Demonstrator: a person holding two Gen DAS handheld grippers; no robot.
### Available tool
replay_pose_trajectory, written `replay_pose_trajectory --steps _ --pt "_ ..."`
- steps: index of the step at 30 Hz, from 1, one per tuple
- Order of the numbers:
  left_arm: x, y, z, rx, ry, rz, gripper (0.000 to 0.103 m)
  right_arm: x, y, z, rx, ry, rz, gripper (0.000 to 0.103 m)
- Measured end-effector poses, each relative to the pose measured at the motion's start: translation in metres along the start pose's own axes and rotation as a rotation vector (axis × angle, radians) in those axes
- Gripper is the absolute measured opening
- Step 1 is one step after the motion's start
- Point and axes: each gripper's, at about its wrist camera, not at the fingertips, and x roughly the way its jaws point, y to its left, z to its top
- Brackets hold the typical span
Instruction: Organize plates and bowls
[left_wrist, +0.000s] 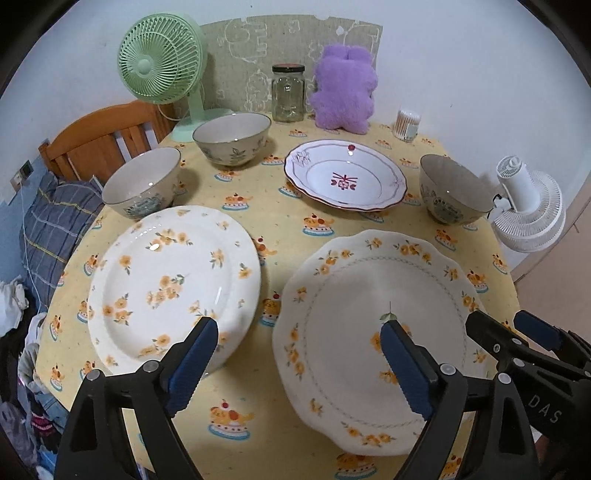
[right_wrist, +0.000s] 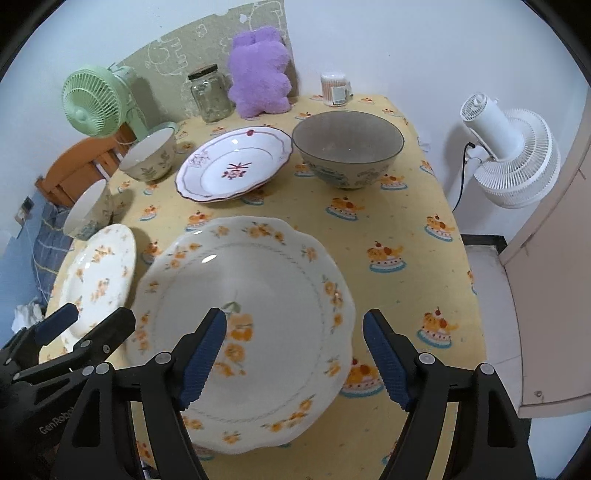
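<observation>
Both tongs apart, empty. Slide right tongs (right_wrist: 294, 354) over scalloped plate (right_wrist: 258, 332) rim, seemingly nearest; clamp firmly, lift level onto round plate (left_wrist: 173, 284).

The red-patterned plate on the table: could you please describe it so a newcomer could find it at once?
On the yellow cake-print tablecloth, look toward the far side, before the fluffy purple plush toy. The shallow white plate with red-brown rim and red centre motif lies there; the two nearer plates have orange flowers.

A lived-in home room: cake-print tablecloth (left_wrist: 280, 225), purple plush toy (left_wrist: 345, 92), green desk fan (left_wrist: 162, 62), wooden bed frame (left_wrist: 107, 136).
</observation>
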Motion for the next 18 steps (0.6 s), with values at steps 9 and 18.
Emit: replay_pose_trajectory --steps 9,18 --pt "-0.010 0.045 0.000 0.041 -0.020 -0.045 0.091 -0.014 0.048 -0.006 0.016 -0.036 -0.063 0.079" --pt "-0.011 0.116 0.006 0.058 -0.018 -0.072 0.091 -0.012 0.118 -0.015 0.044 -0.033 -0.114 0.079"
